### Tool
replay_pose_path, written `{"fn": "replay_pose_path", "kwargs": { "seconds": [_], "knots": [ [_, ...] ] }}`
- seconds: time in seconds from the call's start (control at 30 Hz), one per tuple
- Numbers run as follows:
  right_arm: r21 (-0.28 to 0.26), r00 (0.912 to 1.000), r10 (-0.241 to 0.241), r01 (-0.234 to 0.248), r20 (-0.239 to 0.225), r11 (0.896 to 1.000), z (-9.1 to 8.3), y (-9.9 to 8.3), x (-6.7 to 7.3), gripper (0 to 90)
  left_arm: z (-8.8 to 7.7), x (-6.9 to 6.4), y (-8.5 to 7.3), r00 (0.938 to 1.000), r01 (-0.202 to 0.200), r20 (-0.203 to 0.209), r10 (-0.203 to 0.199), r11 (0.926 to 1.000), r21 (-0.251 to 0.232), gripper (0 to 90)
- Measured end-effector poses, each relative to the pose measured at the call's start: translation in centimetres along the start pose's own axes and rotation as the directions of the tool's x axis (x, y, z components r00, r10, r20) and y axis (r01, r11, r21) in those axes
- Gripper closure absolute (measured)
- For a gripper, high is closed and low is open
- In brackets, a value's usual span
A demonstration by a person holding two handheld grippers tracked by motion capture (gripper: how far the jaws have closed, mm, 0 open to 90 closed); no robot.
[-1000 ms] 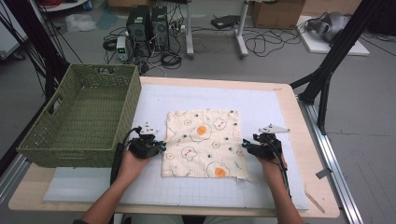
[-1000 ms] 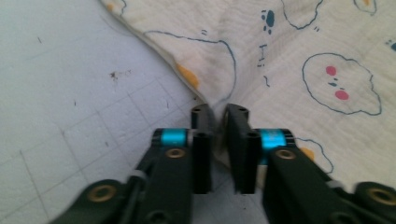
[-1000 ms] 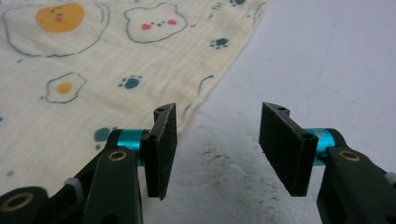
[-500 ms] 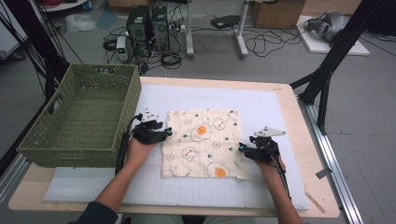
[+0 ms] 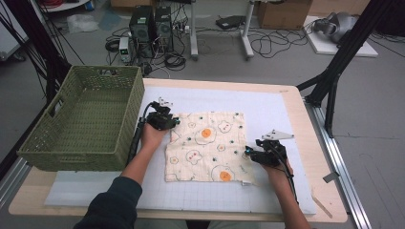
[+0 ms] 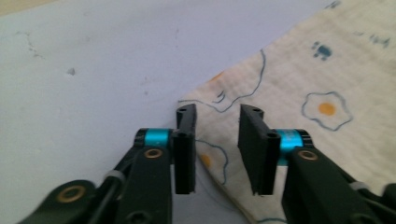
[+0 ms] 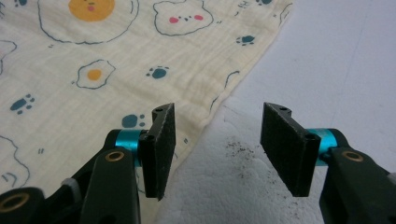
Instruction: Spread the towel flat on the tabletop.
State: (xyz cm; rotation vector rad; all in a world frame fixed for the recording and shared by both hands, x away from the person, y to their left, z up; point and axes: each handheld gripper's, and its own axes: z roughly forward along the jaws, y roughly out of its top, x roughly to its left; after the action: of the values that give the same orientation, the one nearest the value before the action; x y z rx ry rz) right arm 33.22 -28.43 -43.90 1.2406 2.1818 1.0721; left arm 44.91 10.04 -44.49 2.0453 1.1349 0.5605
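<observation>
Light wood table (image 5: 305, 102) is covered by a pale gridded mat (image 5: 267, 112); grey floor behind is cluttered with PC towers (image 5: 150, 24), cables and cardboard boxes along the top of the high view, black frame struts at upper left and right. Green woven basket (image 5: 83, 121) sits at left of the table. Printed cloth (image 5: 210, 145) (fried eggs, bears, paw prints) is laid flat at centre frame. No legible writing or brand is seen. Left gripper (image 6: 217, 135) is placed at the cloth's upper-left corner; jaws have just been closing, cloth corner lies between them, gap is visible, not pinched. Right gripper (image 7: 217, 140) is parked at the cloth's lower-right edge, jaws apart over edge and mat, nothing gripped.
</observation>
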Motion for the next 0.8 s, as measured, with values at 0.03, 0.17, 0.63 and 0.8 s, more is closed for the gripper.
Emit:
{"fn": "replay_pose_path", "kwargs": {
  "seconds": [0.03,0.17,0.63,0.8],
  "knots": [
    [-0.004,1.0,-0.001,0.001,-0.001,1.0,0.0,0.0,0.0,45.0,0.0,-0.1,0.0,0.9993,-0.027,-0.026,0.027,0.9996,-0.002,79.5],
    [-0.006,1.0,-0.002,0.002,-0.004,1.0,-0.1,0.0,0.1,44.9,0.1,0.4,0.0,0.9942,-0.025,-0.105,0.023,0.9997,-0.01,88.6],
    [0.05,0.9989,-0.004,0.006,-0.047,0.999,1.5,0.0,1.2,75.4,-1.4,1.1,0.2,0.9955,0.094,-0.007,-0.094,0.9935,-0.065,51.3],
    [0.101,0.9982,-0.055,0.057,-0.025,0.993,1.0,0.2,1.9,86.7,-2.0,0.2,0.4,0.9966,0.081,0.019,-0.08,0.9962,-0.034,49.7]
  ]
}}
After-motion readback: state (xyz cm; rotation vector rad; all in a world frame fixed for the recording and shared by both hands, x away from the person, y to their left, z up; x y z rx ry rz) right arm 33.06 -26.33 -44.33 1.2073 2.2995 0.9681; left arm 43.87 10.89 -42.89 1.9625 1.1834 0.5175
